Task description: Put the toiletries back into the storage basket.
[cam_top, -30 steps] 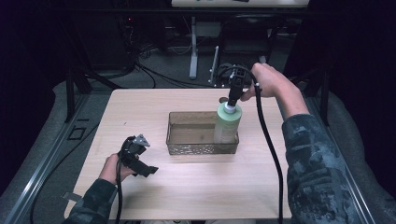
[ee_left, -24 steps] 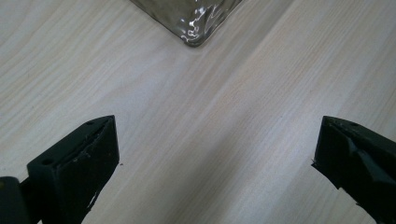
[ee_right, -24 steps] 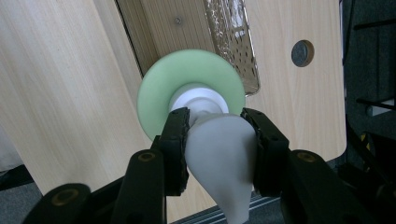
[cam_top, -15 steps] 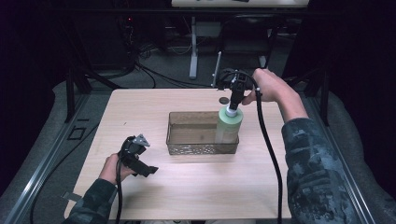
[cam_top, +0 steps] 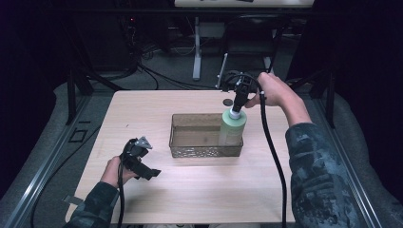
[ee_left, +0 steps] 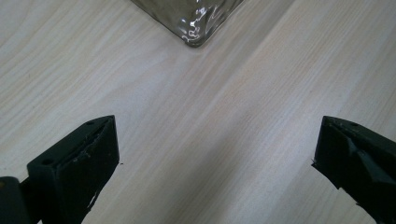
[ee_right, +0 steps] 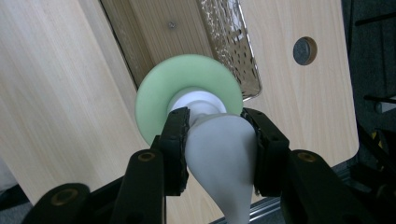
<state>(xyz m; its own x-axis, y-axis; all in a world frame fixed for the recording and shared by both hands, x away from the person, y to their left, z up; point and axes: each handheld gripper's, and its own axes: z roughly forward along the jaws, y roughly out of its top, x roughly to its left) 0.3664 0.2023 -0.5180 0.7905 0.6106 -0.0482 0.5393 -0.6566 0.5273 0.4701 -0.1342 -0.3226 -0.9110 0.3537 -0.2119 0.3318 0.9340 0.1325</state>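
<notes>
Bottle (cam_top: 232, 128) upright in bin's (cam_top: 190, 118) right end, bin mid-table (cam_top: 142, 109)

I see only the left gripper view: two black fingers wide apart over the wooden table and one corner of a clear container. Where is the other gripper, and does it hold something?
Observer: In the high view the right gripper stands over the right end of the clear container, pointing down.
Operator: Is something between its fingers?
Observer: Yes. The right gripper view shows them shut on the white pump top of a pale green bottle.
Operator: Is the bottle inside the container?
Observer: Its lower part is behind the container's front wall at the right end, upright; I cannot tell if it rests on the bottom.
Operator: And my gripper?
Observer: The left gripper lies low near the table's front left, apart from the container.
</notes>
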